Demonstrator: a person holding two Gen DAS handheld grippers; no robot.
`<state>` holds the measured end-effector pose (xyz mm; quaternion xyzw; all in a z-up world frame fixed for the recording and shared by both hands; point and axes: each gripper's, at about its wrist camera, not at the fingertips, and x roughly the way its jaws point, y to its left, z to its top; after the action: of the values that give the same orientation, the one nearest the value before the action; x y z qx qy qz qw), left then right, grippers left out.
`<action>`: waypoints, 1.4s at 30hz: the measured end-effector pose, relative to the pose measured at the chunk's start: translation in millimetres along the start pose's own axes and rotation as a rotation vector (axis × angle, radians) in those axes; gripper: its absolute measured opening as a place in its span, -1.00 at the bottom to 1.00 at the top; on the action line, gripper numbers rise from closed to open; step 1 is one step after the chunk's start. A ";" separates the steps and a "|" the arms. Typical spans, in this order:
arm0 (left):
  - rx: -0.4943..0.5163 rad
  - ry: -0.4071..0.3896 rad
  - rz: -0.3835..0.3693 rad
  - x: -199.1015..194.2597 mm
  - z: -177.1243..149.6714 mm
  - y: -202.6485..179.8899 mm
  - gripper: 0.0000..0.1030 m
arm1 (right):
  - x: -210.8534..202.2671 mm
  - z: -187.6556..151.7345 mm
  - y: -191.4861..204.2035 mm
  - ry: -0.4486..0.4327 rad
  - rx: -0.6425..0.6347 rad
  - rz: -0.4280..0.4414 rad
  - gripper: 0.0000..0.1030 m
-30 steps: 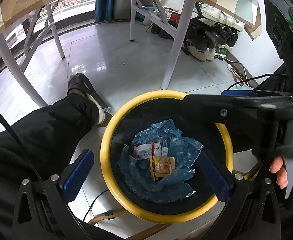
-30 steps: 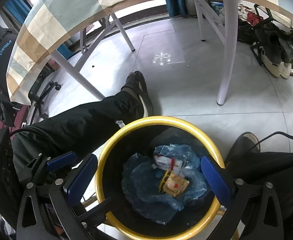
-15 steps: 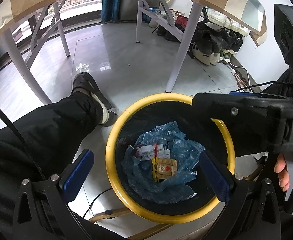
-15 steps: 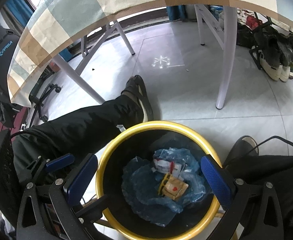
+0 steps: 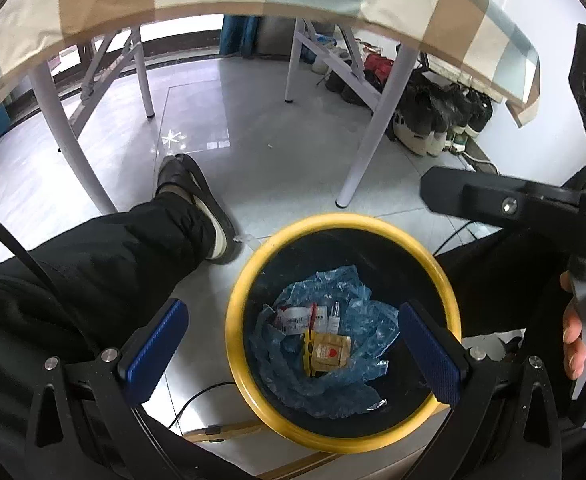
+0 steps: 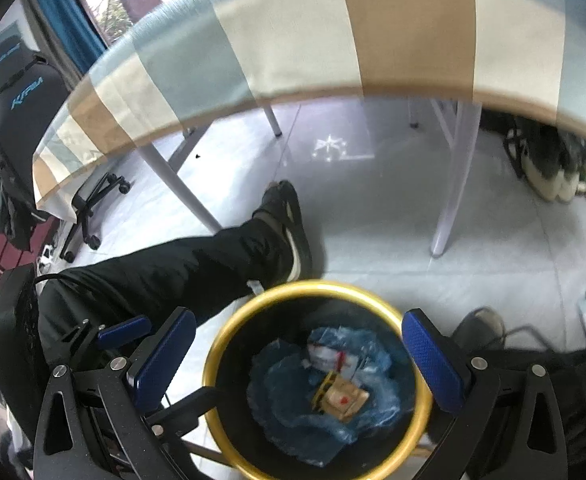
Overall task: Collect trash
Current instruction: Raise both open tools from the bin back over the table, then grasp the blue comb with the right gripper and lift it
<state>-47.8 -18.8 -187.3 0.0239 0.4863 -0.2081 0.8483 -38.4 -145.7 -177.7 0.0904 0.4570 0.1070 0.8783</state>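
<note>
Below both grippers, on the tiled floor (image 5: 253, 148) between the seated person's legs, stands the bin (image 5: 237, 320), round, black inside with a yellow rim. Judged reason for the spot: it sits within reach of both hands beside the table (image 5: 373, 136), so anything picked off the top can be dropped straight down.

Left gripper (image 5: 293, 350): blue pads wide apart, nothing between them. It hangs above the bin mouth, with one pad over the person's trouser leg (image 5: 105, 264) and the other over the bin's far side. Right gripper (image 6: 297, 360): pads likewise spread wide, empty, also hovering over the bin opening. In the left view its black body crosses the upper right, with a hand (image 5: 573, 344) on the handle.

Trash location: all visible pieces lie at the bottom of the bin.
- blue plastic film (image 5: 365, 320), crumpled, translucent, acting as a loose bed for the rest.
- white packet (image 5: 299, 318) with red and dark print, lying flat, text too small to read.
- tan packet (image 5: 331, 352) with a red mark and a yellow strip along one edge, just beside the white one.

Judgement: both claws open and empty over the bin fits a drop already made; the next piece would have to come from the tabletop, which neither view shows. Right view is motion-blurred, so detail there is poor.
</note>
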 end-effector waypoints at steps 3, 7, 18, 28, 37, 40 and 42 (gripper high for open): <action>0.030 0.004 -0.011 -6.3 4.9 -0.9 0.98 | -13.0 7.6 2.9 -0.033 -0.025 -0.005 1.00; 0.053 -0.050 0.002 -29.2 16.9 1.6 0.98 | -35.1 22.2 5.4 -0.078 -0.054 -0.009 1.00; 0.077 -0.185 0.024 -80.7 53.9 8.0 0.98 | -70.9 56.2 15.2 -0.156 -0.106 0.005 1.00; 0.092 -0.254 0.059 -101.7 83.3 17.6 0.98 | -83.6 103.7 33.1 -0.206 -0.195 -0.022 1.00; 0.093 -0.298 0.081 -113.8 115.1 34.7 0.98 | -72.4 154.3 42.8 -0.220 -0.232 -0.023 1.00; 0.081 -0.307 0.085 -115.9 127.7 42.8 0.98 | -62.5 170.1 44.8 -0.212 -0.242 -0.013 1.00; 0.079 -0.312 0.089 -117.1 134.4 46.5 0.98 | -55.2 179.5 47.3 -0.203 -0.259 -0.017 1.00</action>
<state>27.7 29.6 -26.3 0.0462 0.3383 -0.1906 0.9204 73.4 -126.1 -20.7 -0.0174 0.3489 0.1478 0.9253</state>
